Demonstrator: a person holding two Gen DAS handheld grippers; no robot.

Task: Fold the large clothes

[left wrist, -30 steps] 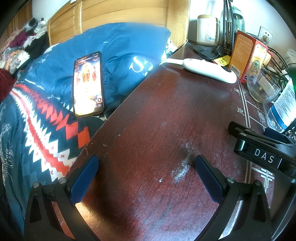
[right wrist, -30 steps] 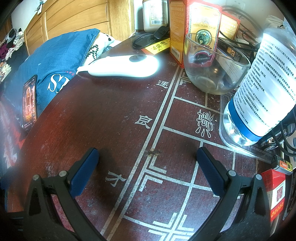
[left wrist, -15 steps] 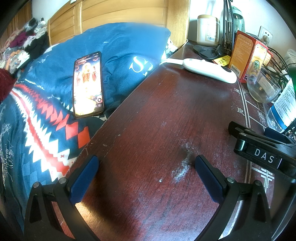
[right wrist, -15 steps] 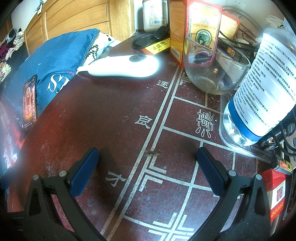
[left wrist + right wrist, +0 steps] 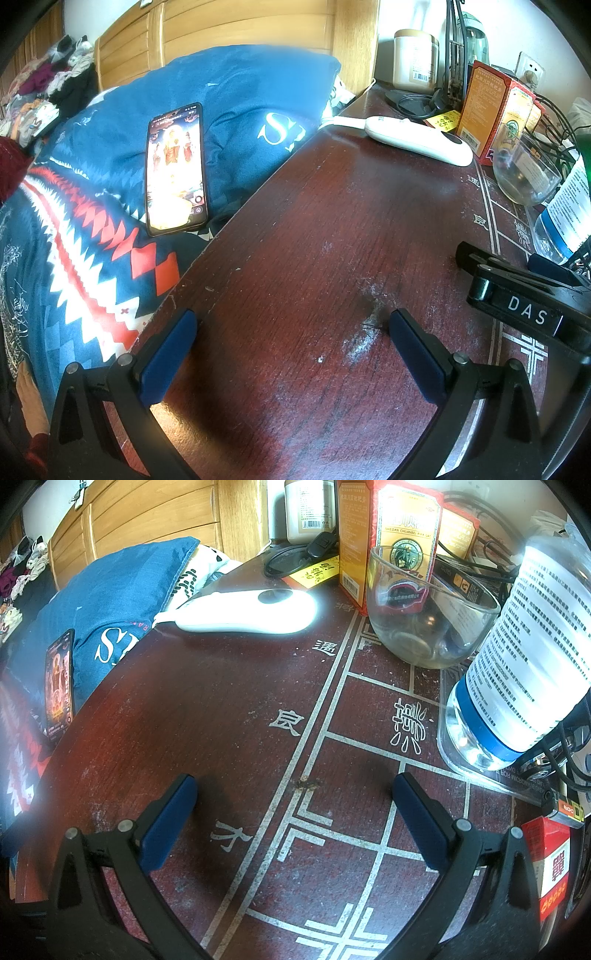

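Low in both wrist views, each gripper sits over the dark red table [image 5: 314, 229] with its blue pads spread wide and nothing between them: the left gripper [image 5: 291, 347] near the table's left edge, the right gripper [image 5: 295, 819] over the white grid lines and characters. Part of the right one also shows at the right edge of the left view. Against the pictures from a second ago, nothing has shifted; both tools lie as they did, so I judge that folding has not begun. No large garment lies on the table. What cloth there is sits at the left of the frames: a blue patterned quilt [image 5: 74, 266] on the bed with a lit phone [image 5: 175, 170] lying on it, and a heap of clothes [image 5: 44, 88] at the upper left, far off and too small to make out. Whether any of these is the piece to fold I cannot tell. Upper right holds clutter: a white handset [image 5: 417, 138], a glass bowl [image 5: 428, 605], a bottle [image 5: 524, 657] and boxes [image 5: 388, 528], all apart from the grippers. Next, I judge, the grippers must lift off and turn left toward the bed.
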